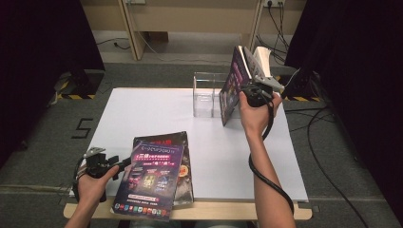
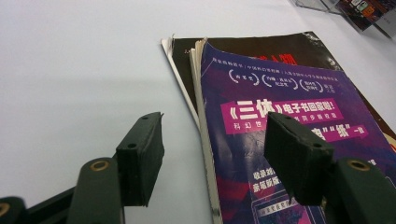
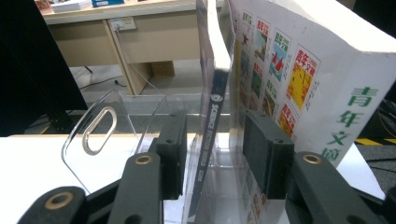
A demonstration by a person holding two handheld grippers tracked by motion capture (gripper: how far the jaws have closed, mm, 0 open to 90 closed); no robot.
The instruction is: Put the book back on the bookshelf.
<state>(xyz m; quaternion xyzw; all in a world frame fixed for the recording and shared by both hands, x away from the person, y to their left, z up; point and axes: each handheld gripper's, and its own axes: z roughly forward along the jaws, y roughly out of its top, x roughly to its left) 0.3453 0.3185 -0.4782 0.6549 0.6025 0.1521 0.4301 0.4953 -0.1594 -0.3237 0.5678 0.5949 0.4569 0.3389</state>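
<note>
Two magazines lie stacked at the table's near left: a purple-covered one (image 1: 149, 178) (image 2: 261, 88) on top of a dark one (image 1: 185, 166) (image 2: 261, 49). My left gripper (image 1: 124, 164) (image 2: 215, 121) is open astride the purple magazine's left edge, one jaw over the table, the other over the cover. At the far right, a dark purple magazine (image 1: 233, 85) (image 3: 212, 93) and a white one (image 1: 262, 57) (image 3: 299, 60) stand upright at the clear acrylic holder (image 1: 205, 95) (image 3: 140, 112). My right gripper (image 1: 248, 86) (image 3: 212, 126) is open with the purple magazine's spine between its jaws, gaps on both sides.
The white tabletop (image 1: 157, 111) stretches bare between the two piles. The right gripper's black cable (image 1: 266, 178) hangs along the forearm. Black curtains flank the table, and a wooden desk (image 3: 154, 28) stands beyond the far edge.
</note>
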